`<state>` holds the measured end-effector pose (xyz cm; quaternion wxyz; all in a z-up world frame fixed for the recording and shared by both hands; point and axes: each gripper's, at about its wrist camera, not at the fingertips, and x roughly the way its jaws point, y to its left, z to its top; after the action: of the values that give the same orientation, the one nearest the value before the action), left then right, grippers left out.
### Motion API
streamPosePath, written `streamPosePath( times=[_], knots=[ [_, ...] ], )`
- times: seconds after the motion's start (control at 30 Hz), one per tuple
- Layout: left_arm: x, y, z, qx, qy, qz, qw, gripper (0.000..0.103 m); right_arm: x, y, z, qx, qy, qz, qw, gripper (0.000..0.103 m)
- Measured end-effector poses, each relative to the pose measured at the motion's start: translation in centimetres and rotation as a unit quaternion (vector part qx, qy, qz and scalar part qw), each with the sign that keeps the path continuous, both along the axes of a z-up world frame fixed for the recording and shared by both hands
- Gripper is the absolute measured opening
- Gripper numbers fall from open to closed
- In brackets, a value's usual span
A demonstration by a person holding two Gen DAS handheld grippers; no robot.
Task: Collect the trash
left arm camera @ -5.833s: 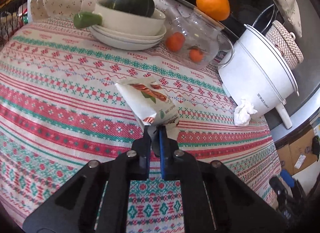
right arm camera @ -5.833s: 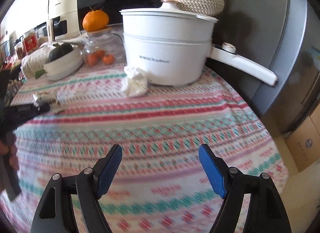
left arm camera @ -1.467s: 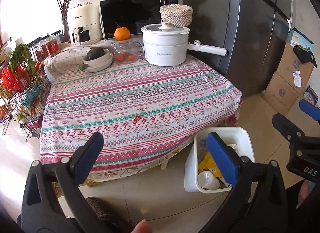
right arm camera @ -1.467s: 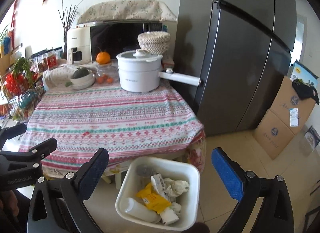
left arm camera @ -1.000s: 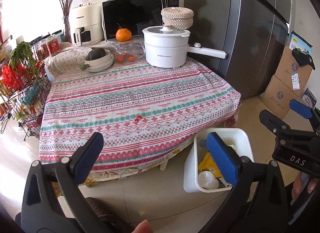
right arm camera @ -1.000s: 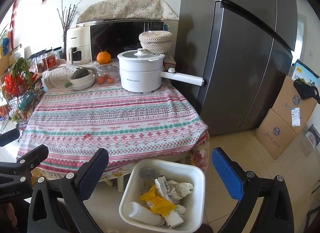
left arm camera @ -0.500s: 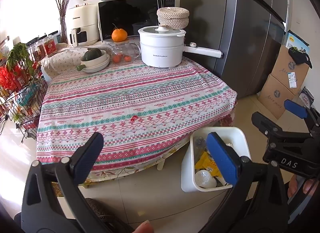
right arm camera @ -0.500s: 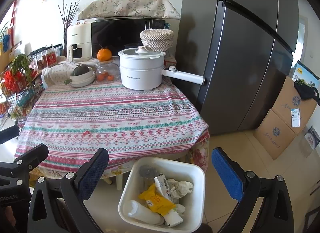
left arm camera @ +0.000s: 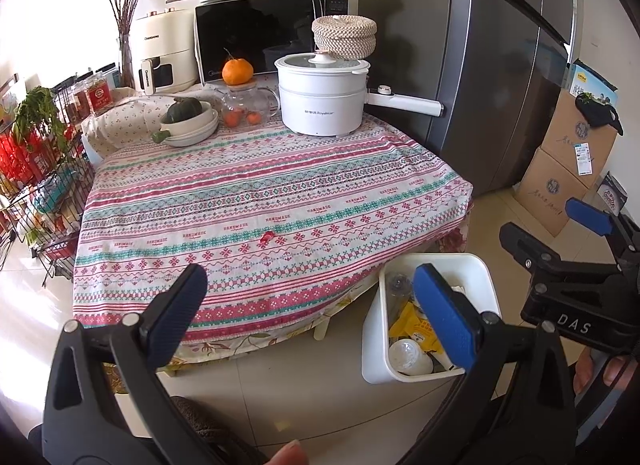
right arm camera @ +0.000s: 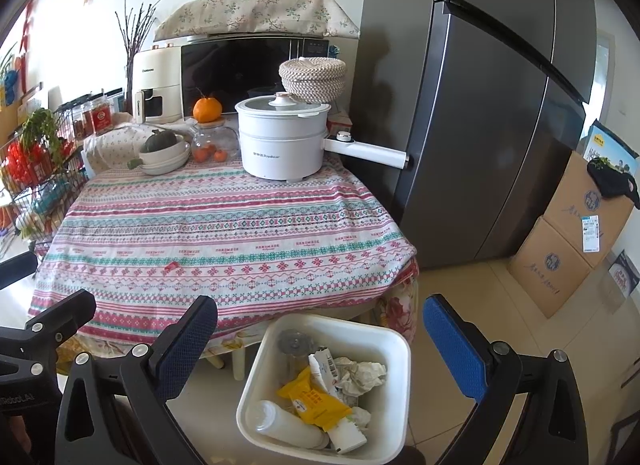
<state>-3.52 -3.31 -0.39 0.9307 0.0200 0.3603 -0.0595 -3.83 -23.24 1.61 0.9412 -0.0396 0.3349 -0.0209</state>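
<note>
A white trash bin [right arm camera: 394, 349] stands on the floor at the table's front right corner; it also shows in the left wrist view [left arm camera: 482, 277]. It holds a yellow packet [right arm camera: 316, 399], crumpled tissue [right arm camera: 358, 373], a white bottle [right arm camera: 284, 427] and a wrapper. A small red scrap [left arm camera: 266, 238] lies on the patterned tablecloth [left arm camera: 248, 193], also seen in the right wrist view [right arm camera: 172, 266]. My left gripper [left arm camera: 316, 309] is open and empty, held back from the table. My right gripper [right arm camera: 320, 339] is open and empty above the bin.
On the table's far side stand a white electric pot [left arm camera: 322, 99] with a long handle, a glass jar with oranges [left arm camera: 240, 109] and stacked bowls [left arm camera: 188, 123]. A grey fridge [right arm camera: 480, 105] and cardboard boxes [right arm camera: 576, 233] are at right, a wire rack [left arm camera: 36, 169] at left.
Since 5.8 s ago the wrapper left my left gripper and both grippers pulled back from the table. Over the last second both views drifted only slightly; both grippers stayed open.
</note>
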Motion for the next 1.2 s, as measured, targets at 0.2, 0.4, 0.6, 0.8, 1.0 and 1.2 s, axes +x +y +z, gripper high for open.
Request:
streamPosePath(
  times=[0.2,0.4,0.6,0.8,1.0,1.2],
  knots=[
    [-0.05,-0.09,0.08,0.005,-0.001,-0.002,1.0000,0.102,0.10,0.08,-0.12,-0.002,0.003,0.001,1.000,0.103],
    [-0.07,-0.15,0.13,0.006,-0.001,-0.003,1.0000,0.102,0.10,0.13,-0.13,-0.002,0.004,0.001,1.000,0.103],
    [0.00,-0.07,0.14,0.007,0.002,0.001,1.0000,0.102,0.13,0.12,-0.28,-0.001,0.007,0.001,1.000,0.103],
    [-0.01,0.00,0.17,0.008,0.003,0.002,1.0000,0.102,0.17,0.07,-0.27,-0.001,0.008,0.003,1.000,0.103],
    [0.06,0.09,0.20,0.008,0.004,0.001,1.0000,0.102,0.07,0.23,-0.40,-0.001,0.010,0.003,1.000,0.103],
    [-0.03,0.21,0.04,0.008,0.005,0.001,1.0000,0.102,0.00,0.31,-0.50,0.000,0.012,0.003,1.000,0.103]
  ],
)
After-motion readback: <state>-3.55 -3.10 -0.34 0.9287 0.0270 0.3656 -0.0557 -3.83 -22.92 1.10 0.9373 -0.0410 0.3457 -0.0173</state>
